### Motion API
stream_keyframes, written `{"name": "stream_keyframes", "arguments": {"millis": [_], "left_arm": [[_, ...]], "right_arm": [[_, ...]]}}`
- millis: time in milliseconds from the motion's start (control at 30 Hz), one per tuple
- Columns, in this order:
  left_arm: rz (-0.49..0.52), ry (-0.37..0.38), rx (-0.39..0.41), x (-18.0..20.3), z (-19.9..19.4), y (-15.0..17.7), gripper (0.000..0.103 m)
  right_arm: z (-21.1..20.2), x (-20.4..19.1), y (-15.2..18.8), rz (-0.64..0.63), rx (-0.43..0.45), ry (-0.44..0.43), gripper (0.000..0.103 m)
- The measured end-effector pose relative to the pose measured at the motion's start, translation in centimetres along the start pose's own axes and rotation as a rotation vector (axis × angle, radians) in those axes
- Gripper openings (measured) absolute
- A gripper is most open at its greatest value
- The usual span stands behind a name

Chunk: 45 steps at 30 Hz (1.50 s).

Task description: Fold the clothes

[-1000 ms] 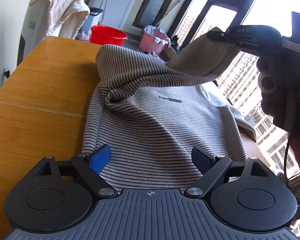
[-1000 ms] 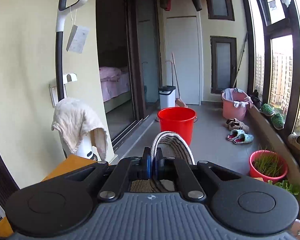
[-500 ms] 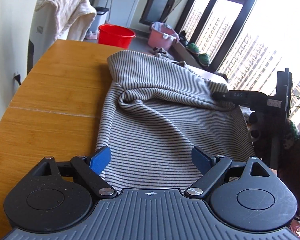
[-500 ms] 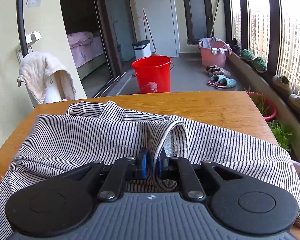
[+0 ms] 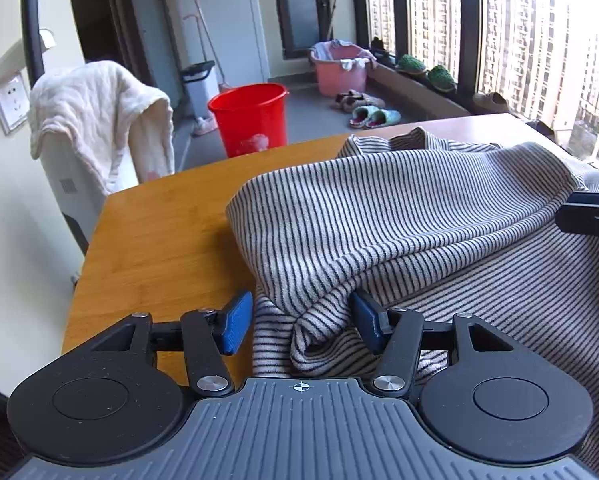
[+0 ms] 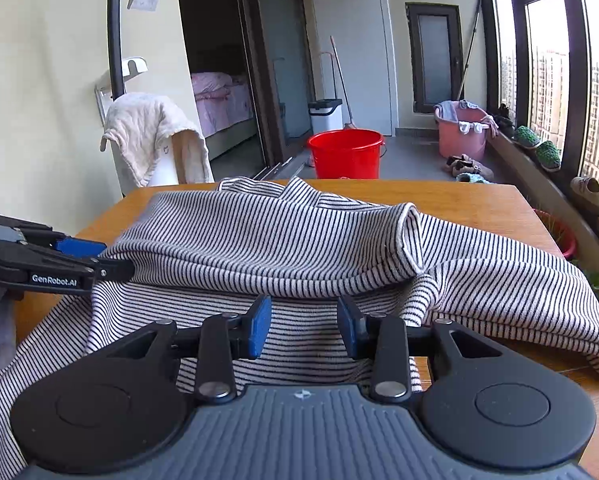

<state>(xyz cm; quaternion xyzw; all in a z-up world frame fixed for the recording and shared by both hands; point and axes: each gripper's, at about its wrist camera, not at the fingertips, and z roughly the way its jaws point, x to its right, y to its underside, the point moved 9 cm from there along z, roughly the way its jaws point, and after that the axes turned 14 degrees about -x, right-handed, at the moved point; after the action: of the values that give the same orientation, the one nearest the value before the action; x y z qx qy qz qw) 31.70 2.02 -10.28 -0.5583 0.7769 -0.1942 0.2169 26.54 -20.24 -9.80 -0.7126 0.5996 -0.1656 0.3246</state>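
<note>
A grey-and-black striped garment [image 5: 399, 216] lies on the wooden table [image 5: 159, 232], its upper layer folded over the lower one. My left gripper [image 5: 301, 326] is at the garment's left edge with its jaws closing. A bunched fold sits between the blue pads [image 5: 237, 326], and the left pad stands just clear of the cloth. In the right wrist view the garment [image 6: 279, 232] spreads across the table [image 6: 479, 200]. My right gripper [image 6: 304, 328] hovers low over it with jaws opening and nothing pinched. The left gripper [image 6: 107, 260] shows at the left edge of that view.
Beyond the table's far edge stand a red bucket [image 5: 249, 118] and a pink basin [image 5: 341, 68] on the floor. A white towel [image 5: 95, 120] hangs over a white appliance at the left. Windows run along the right side, and the right gripper's finger [image 5: 587, 216] shows at the right edge.
The right gripper came down with the lifted cloth, laid it over the garment and let go, its jaws parting. The left gripper swung to the garment's left edge and its jaws narrowed around a fold.
</note>
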Motion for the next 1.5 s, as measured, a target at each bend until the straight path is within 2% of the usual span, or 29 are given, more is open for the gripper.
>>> {"name": "stream_keyframes", "arguments": {"millis": [167, 333, 500, 567, 633, 733, 800, 833, 900, 967, 1067, 1200, 1333, 1433, 1500], "left_arm": [[-0.043, -0.032, 0.004, -2.2, -0.5, 0.9, 0.056], [-0.118, -0.011, 0.01, -4.3, -1.4, 2.3, 0.066], [-0.123, 0.032, 0.07, -3.7, -4.1, 2.6, 0.064], [-0.134, 0.076, 0.114, -3.4, -5.9, 2.2, 0.068], [-0.163, 0.134, 0.144, -3.2, -7.0, 1.5, 0.073], [-0.201, 0.226, 0.168, -1.8, -6.7, 0.4, 0.081], [-0.23, 0.27, 0.175, -0.6, -5.6, 0.2, 0.09], [-0.25, 0.292, 0.165, 0.0, -4.7, 0.2, 0.09], [-0.289, 0.327, 0.128, 0.8, -2.7, 0.6, 0.09], [-0.297, 0.333, 0.117, 1.1, -1.6, 1.0, 0.09], [-0.267, 0.317, 0.134, 1.5, -1.3, 1.4, 0.094], [-0.251, 0.301, 0.138, 1.8, -1.2, 1.6, 0.097], [-0.264, 0.314, 0.142, 1.6, -1.3, 1.8, 0.098], [-0.268, 0.323, 0.143, 1.5, -1.3, 1.8, 0.099], [-0.269, 0.329, 0.144, 1.5, -1.3, 1.9, 0.099]], "right_arm": [[0.5, 0.5, -0.1, 0.032, -0.024, -0.028, 0.036], [0.7, 0.1, 0.0, 0.0, -0.035, -0.006, 0.036], [-1.8, -0.3, -1.5, -0.031, 0.052, 0.012, 0.036], [-2.9, 0.1, -3.3, 0.002, 0.098, 0.014, 0.036], [-2.4, 0.7, -4.8, 0.041, 0.102, 0.017, 0.036], [0.2, 1.4, -5.4, 0.094, 0.05, 0.029, 0.036], [2.1, 1.8, -4.8, 0.122, 0.007, 0.052, 0.036], [2.8, 2.0, -4.3, 0.131, -0.009, 0.056, 0.036], [3.4, 2.1, -3.8, 0.137, -0.008, 0.047, 0.023], [3.3, 2.2, -3.9, 0.129, -0.012, 0.042, 0.01], [2.8, 1.7, -5.0, 0.07, 0.001, 0.052, 0.008], [0.2, 0.7, -8.1, -0.011, 0.116, 0.06, 0.008], [0.6, 1.8, -8.8, 0.033, 0.098, 0.056, 0.008], [3.2, 3.2, -5.9, 0.071, -0.001, 0.085, 0.008], [3.7, 3.6, -4.7, 0.077, -0.009, 0.082, 0.008]]}}
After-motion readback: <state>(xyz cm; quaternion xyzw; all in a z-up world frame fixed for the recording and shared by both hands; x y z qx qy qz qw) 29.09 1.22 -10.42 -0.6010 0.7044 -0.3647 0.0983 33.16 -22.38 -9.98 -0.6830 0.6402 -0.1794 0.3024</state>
